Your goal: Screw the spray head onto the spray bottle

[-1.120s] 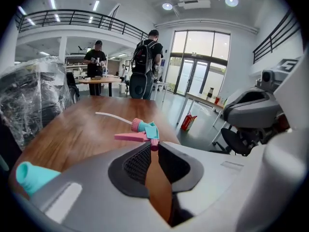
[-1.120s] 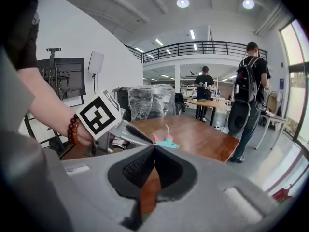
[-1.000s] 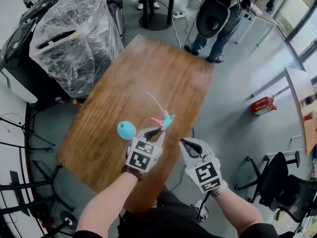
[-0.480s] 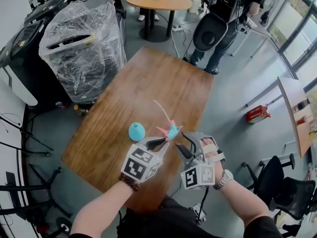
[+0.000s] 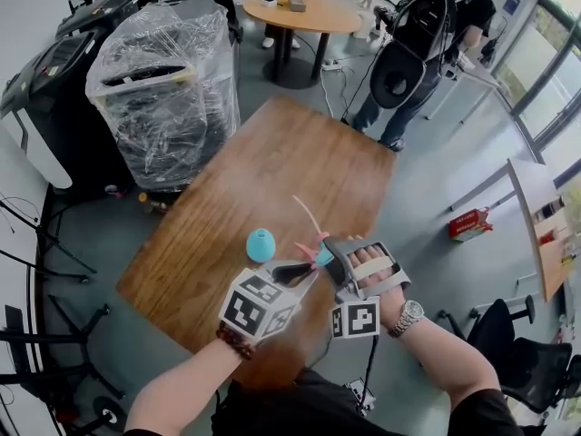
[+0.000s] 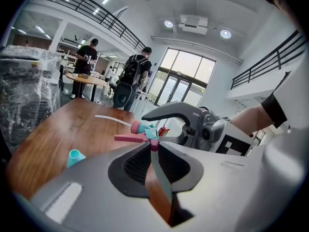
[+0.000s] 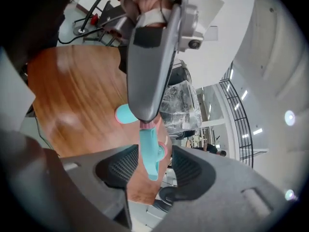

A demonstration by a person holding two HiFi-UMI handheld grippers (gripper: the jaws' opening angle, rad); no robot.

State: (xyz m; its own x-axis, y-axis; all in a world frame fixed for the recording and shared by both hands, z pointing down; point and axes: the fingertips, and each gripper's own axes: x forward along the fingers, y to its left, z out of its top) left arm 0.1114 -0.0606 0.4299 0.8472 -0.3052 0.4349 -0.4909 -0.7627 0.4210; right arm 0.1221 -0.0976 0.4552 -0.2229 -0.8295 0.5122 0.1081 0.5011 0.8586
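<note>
The pink and teal spray head (image 5: 315,251), with its thin white tube pointing away, hangs above the wooden table (image 5: 272,171). My left gripper (image 5: 304,263) is shut on the lower part of the spray head (image 6: 145,133), seen between its jaws in the left gripper view. My right gripper (image 5: 332,256) is rolled onto its side right beside it. Its jaws have just been opening and now stand wide on either side of the teal part of the spray head (image 7: 148,151), and its pads do not press on it. The teal bottle (image 5: 260,243) stands on the table to the left; this bottle (image 7: 124,114) also shows in the right gripper view.
A plastic-wrapped machine (image 5: 163,80) stands off the table's far left. Behind it are a round table (image 5: 304,12) and a person with a backpack (image 5: 427,25). A red box (image 5: 467,223) lies on the floor at right, and an office chair (image 5: 526,361) stands at bottom right.
The right gripper rolled onto its side, opened its jaws and moved left up to the spray head. The left gripper carried the spray head a little up and to the right.
</note>
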